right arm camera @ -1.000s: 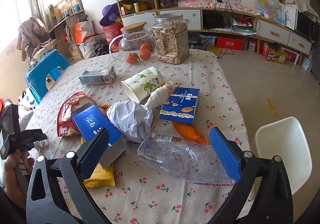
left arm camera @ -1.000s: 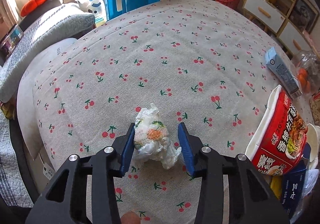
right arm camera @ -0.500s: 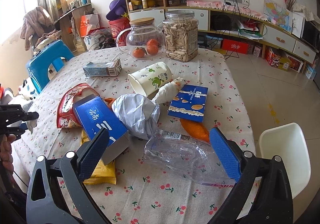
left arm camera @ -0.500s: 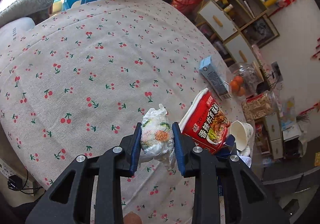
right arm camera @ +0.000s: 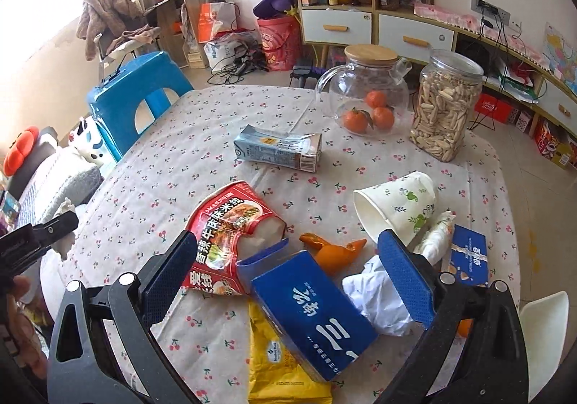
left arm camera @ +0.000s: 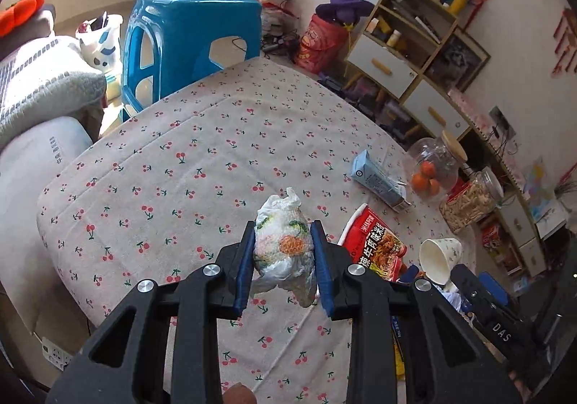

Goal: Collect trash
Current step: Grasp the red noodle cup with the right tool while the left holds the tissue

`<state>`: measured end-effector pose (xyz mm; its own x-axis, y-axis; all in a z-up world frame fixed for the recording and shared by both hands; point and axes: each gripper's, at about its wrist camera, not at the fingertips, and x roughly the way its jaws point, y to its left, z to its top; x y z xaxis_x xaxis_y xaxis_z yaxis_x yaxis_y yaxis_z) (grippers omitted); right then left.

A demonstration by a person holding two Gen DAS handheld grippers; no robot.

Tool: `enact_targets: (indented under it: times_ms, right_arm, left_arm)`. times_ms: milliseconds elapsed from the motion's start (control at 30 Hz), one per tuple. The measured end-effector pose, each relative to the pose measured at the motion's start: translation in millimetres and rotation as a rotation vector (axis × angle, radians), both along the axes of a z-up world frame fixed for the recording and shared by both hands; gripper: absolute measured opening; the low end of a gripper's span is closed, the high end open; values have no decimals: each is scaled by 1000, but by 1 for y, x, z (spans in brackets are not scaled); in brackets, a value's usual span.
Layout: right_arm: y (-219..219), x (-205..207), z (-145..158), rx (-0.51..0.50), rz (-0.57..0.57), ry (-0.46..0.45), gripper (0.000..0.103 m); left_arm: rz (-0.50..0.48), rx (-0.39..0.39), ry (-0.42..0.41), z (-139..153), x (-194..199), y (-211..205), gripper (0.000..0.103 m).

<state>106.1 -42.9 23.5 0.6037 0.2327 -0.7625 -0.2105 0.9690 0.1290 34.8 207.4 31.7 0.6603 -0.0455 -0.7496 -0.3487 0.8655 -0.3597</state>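
Note:
My left gripper (left arm camera: 283,241) is shut on a crumpled white plastic wrapper (left arm camera: 283,245) with green and orange print, held above the cherry-print tablecloth (left arm camera: 187,166). It shows at the left edge of the right wrist view (right arm camera: 54,227). My right gripper (right arm camera: 288,274) is open and empty, hovering over a trash pile: a blue carton (right arm camera: 310,310), a red noodle bowl (right arm camera: 223,241), a yellow packet (right arm camera: 274,368), orange peel (right arm camera: 331,252), crumpled white paper (right arm camera: 378,299) and a tipped paper cup (right arm camera: 393,205).
A light blue drink carton (right arm camera: 277,148), a glass jar with oranges (right arm camera: 364,97) and a jar of snacks (right arm camera: 443,104) stand farther back. A blue stool (left arm camera: 187,39) and a grey cushion (left arm camera: 39,86) are beyond the table edge. A white chair (right arm camera: 541,332) is at right.
My left gripper closed on the wrapper and lifted it off the cloth. My right gripper moved left and forward over the trash pile, staying open.

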Motion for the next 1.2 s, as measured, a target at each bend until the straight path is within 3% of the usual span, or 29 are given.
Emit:
enact_targets:
  times_ms: [200,267,433,600,833,967,1100,1200]
  right_arm:
    - [66,34,-27,-52,-73,195,96]
    - [86,43,-39,-113,-119,213,96]
    - [102,56,-59,-156,-161,283,96]
    - [117,59,-71,-257,-174,260,97]
    - [122,62,-70,-285,-155,230,92]
    - [117,59,-69,-270,-141,223,92]
    - [111,59,-81,-255,-167,287,97]
    - [108,56,-79,-205,-189,250,97]
  left_arm:
    - [12,-33,-26,6,-9,10,30]
    - [27,-43,-44,10,-13,16,30]
    - [58,-78,-75,16,-24,34,30]
    - [48,-114,-68,14,-25,41,30]
    - [52,-151,-49,7,-23,46,30]
    - [54,-175,-28,1,-21,48,30]
    - [49,-174,-21,0,-21,45,30]
    - [52,-170,-19,-1,-20,44,30]
